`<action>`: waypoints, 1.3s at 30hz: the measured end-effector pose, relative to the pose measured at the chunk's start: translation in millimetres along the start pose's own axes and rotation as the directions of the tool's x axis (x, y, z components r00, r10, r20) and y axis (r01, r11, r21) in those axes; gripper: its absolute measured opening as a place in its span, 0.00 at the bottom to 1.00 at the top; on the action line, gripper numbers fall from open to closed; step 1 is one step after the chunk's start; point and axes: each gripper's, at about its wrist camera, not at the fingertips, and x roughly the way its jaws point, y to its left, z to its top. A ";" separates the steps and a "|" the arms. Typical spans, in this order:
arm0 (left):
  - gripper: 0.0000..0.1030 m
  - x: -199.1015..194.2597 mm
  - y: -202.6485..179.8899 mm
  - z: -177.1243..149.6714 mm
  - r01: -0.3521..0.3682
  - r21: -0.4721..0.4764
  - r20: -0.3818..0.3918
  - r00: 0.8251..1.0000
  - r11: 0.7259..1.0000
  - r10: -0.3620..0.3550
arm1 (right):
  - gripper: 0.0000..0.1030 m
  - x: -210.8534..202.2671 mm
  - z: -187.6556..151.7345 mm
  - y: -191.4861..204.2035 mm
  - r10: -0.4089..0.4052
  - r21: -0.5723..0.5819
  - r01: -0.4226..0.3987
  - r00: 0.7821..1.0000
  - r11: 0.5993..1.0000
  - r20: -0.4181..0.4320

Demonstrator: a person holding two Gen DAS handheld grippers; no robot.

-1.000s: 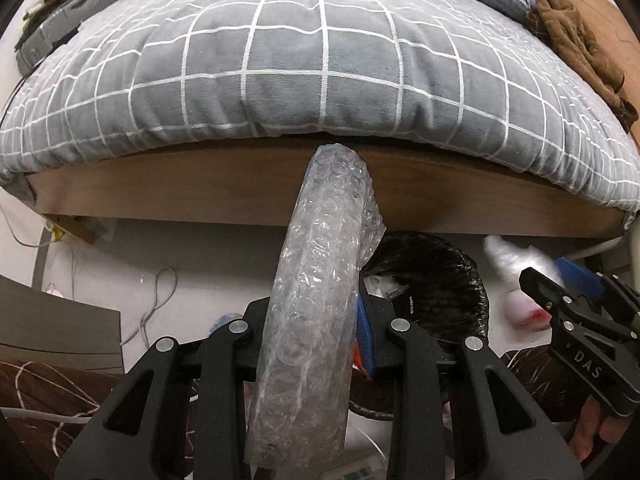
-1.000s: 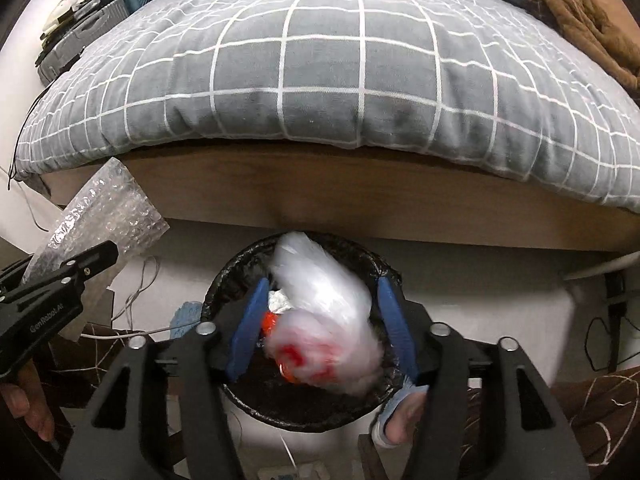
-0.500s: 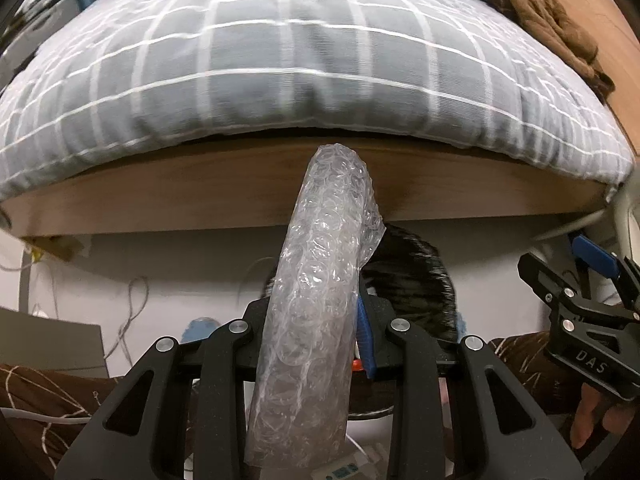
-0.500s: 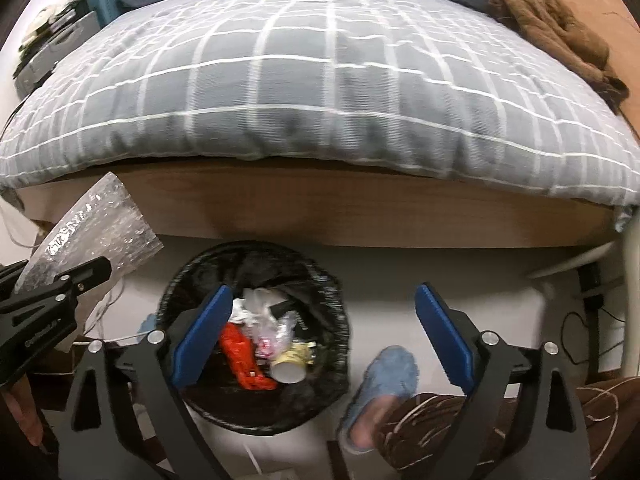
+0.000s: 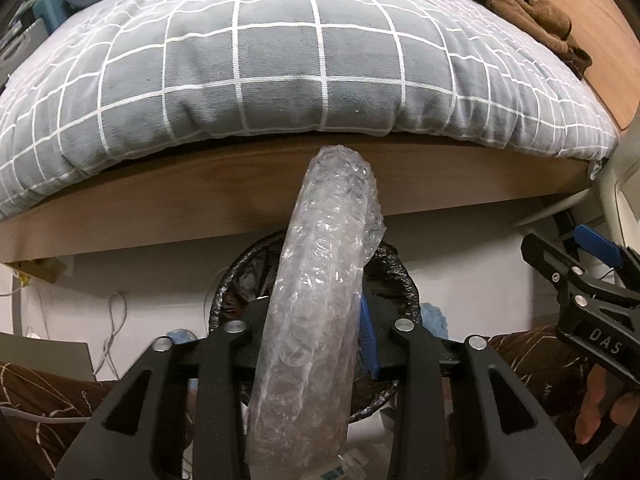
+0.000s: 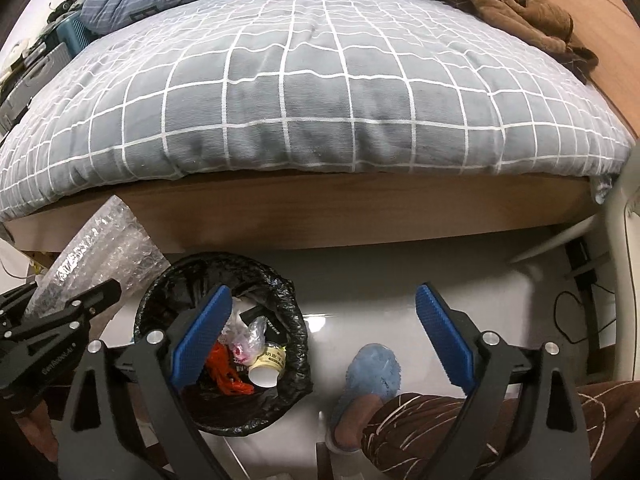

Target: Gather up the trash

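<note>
My left gripper (image 5: 316,340) is shut on a long roll of clear bubble wrap (image 5: 320,300), held upright over the black-lined trash bin (image 5: 400,276) on the floor by the bed. In the right wrist view the bubble wrap (image 6: 108,248) and left gripper (image 6: 60,316) sit just left of the bin (image 6: 296,328). My right gripper (image 6: 324,340) is open and empty, to the right of the bin. It shows at the right edge of the left wrist view (image 5: 584,272). The bin holds a paper cup (image 6: 266,366), red wrapper (image 6: 224,372) and clear plastic.
A bed with a grey checked duvet (image 6: 312,92) and wooden frame (image 6: 360,216) stands behind the bin. A foot in a blue slipper (image 6: 372,376) rests on the white floor right of the bin. Cables (image 5: 116,320) lie on the floor at left.
My right gripper opened and dropped its plastic trash into the bin, then moved right. My left gripper carried the bubble wrap right, over the bin.
</note>
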 end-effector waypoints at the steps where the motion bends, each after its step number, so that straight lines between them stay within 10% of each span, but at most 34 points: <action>1: 0.45 1.9 -0.5 -1.7 -0.021 0.009 0.004 1.000 1.000 0.021 | 0.87 0.0 0.2 1.6 0.000 -0.002 0.000 1.000 1.000 0.000; 16: 0.94 -28.1 40.0 0.9 -0.090 -0.015 0.117 0.989 0.996 0.091 | 0.87 -18.0 16.7 31.0 0.035 -0.043 -0.032 0.998 0.999 0.050; 39: 0.94 -183.4 41.0 7.2 -0.090 -0.068 0.338 0.935 0.994 0.108 | 0.93 -167.0 31.7 53.2 0.074 -0.083 -0.052 0.954 0.995 0.291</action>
